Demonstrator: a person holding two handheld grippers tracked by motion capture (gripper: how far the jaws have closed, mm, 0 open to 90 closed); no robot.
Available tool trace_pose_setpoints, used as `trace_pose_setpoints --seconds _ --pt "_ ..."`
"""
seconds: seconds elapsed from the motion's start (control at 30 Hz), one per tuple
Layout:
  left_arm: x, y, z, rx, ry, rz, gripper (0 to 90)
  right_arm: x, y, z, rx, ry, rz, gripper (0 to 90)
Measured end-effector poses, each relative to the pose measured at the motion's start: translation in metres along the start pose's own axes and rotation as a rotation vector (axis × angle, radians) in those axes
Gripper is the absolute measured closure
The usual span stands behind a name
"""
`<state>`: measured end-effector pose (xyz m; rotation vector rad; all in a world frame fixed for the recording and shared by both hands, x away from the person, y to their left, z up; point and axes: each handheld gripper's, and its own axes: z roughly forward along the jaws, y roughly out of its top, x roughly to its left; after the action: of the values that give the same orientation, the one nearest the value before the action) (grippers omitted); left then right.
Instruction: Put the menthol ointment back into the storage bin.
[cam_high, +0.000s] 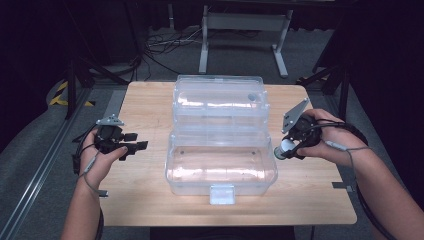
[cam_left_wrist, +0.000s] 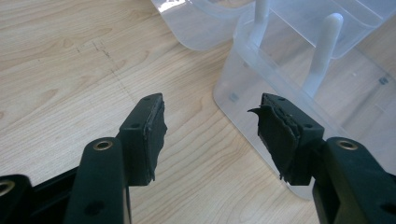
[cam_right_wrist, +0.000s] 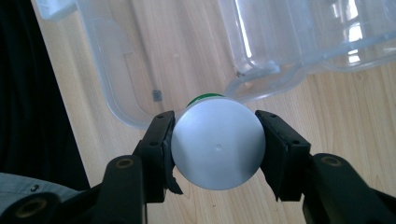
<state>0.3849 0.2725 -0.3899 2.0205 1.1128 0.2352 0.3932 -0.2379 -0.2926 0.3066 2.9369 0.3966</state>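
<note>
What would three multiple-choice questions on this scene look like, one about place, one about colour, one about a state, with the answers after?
1. Where is the clear plastic box?
A. middle of the table
B. on the floor
C. in a hand

2. What colour is the round end of the bottle facing the right gripper's camera?
A. red
B. white
C. black

3. What state is the left gripper in?
A. shut on the lid
B. shut on a cloth
C. open, nothing between the jaws

Answers: A, the box sits centred on the wooden top; B, the right gripper clamps a white disc; C, bare wood shows between the jaws.

One clear plastic box (cam_high: 220, 165), one white-capped bottle (cam_right_wrist: 217, 142), two grippers.
</note>
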Motion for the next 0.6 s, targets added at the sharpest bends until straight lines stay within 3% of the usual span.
trace_pose_setpoints --seconds 0.6 --pt "0.001 -0.001 0.001 0.006 -0.003 -0.004 42.2 0.009 0.032 0.017 0.036 0.062 -0.106 50.6"
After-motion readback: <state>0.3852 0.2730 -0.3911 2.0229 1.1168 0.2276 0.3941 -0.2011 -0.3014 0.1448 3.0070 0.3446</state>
